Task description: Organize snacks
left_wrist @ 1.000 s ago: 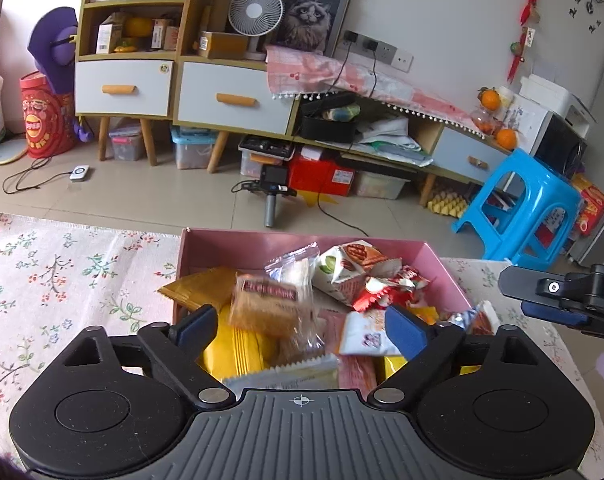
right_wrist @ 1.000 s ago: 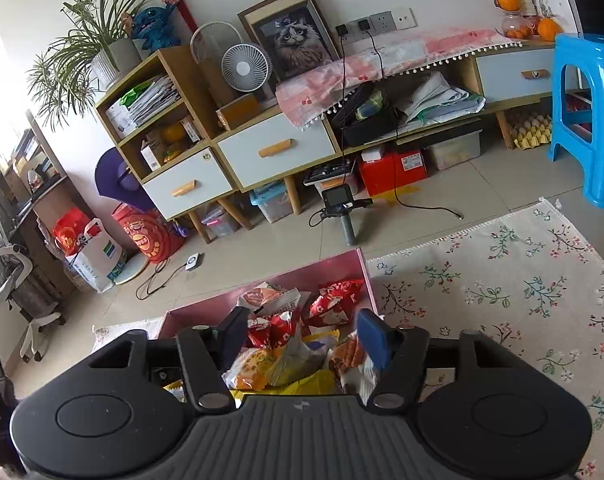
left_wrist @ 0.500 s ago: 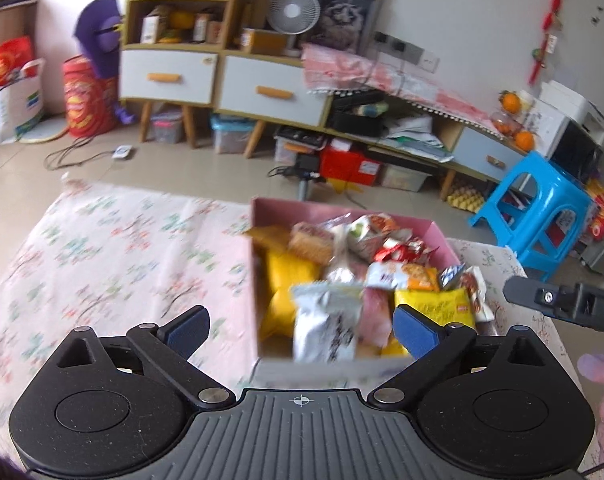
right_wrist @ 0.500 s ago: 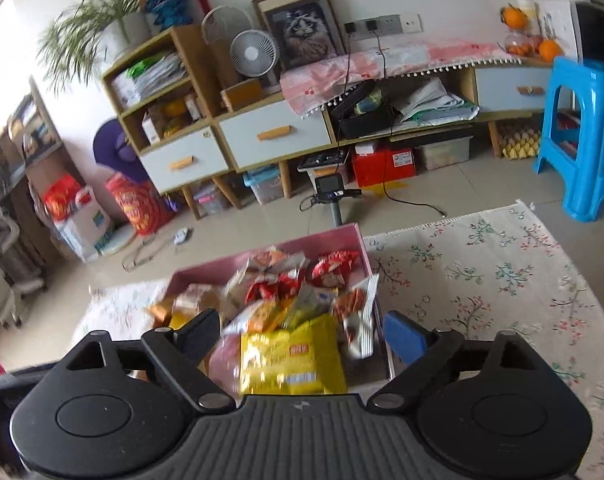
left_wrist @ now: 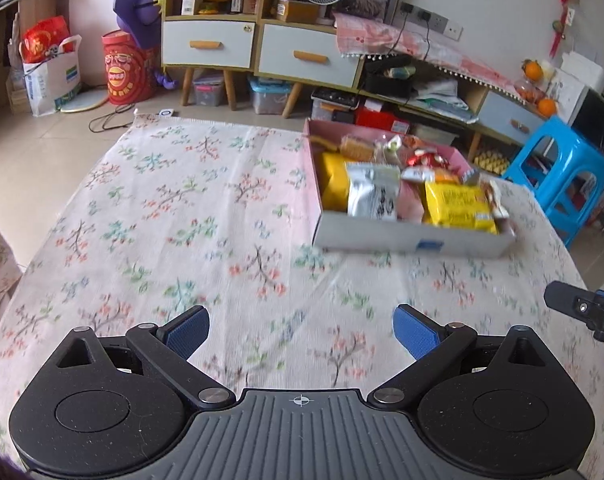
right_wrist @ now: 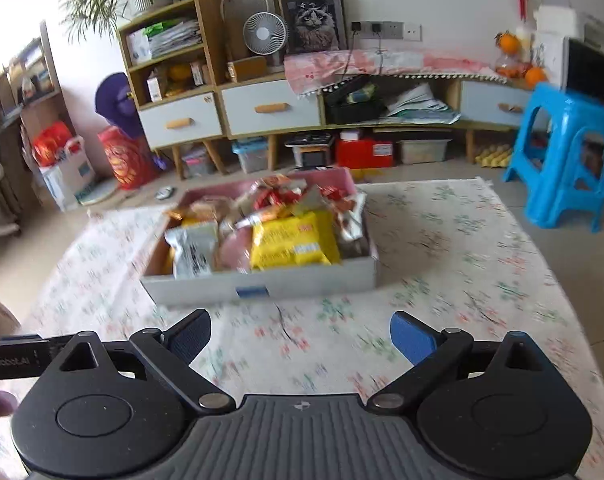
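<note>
Your left claw (left_wrist: 301,330) and right claw (right_wrist: 300,333) both hang spread wide and empty above the floral-clothed table (left_wrist: 173,216). The snack box (right_wrist: 261,280), crammed with packets, sits on the table ahead, apart from both claws.

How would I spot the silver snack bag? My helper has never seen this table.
On the floral tablecloth sits a grey-fronted box full of snacks. The silver bag stands at its near left, beside the big yellow bag; it alone is shiny silver with dark print.
</note>
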The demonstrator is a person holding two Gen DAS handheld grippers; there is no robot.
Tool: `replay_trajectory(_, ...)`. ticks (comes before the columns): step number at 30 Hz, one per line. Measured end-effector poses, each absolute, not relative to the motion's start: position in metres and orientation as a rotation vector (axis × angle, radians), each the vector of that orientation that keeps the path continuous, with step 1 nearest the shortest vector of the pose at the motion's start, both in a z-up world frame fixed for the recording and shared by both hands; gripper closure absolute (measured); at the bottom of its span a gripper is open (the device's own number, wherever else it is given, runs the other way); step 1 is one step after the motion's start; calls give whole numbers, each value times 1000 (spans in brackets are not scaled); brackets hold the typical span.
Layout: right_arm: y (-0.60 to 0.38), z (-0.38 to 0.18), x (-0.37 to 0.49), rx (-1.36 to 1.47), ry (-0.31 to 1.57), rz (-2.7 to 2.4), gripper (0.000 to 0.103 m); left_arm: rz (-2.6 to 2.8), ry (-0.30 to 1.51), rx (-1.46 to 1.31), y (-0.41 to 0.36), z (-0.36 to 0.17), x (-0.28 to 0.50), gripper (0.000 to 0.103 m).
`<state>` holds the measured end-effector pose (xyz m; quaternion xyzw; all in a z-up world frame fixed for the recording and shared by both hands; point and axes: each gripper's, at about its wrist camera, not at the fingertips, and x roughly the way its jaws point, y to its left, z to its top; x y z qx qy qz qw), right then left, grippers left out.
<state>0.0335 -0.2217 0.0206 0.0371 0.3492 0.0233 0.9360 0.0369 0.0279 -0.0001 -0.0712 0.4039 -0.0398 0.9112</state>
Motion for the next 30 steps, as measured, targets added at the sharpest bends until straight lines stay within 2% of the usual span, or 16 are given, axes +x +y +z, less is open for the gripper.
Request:
replay_trajectory(6, -218, 12, 6, 41, 764, -23, 12, -61, 831, -94, 20, 1, 13, 3)
replay_trajectory(12, -201, 14, -4, -51, 725, 4, 12, -45, 832, -76, 17, 7, 3, 0)
replay_trajectory(30, -188, 7, -3, -27, 765, 17, 11, -3, 853, -19, 10, 0, -1, 0)
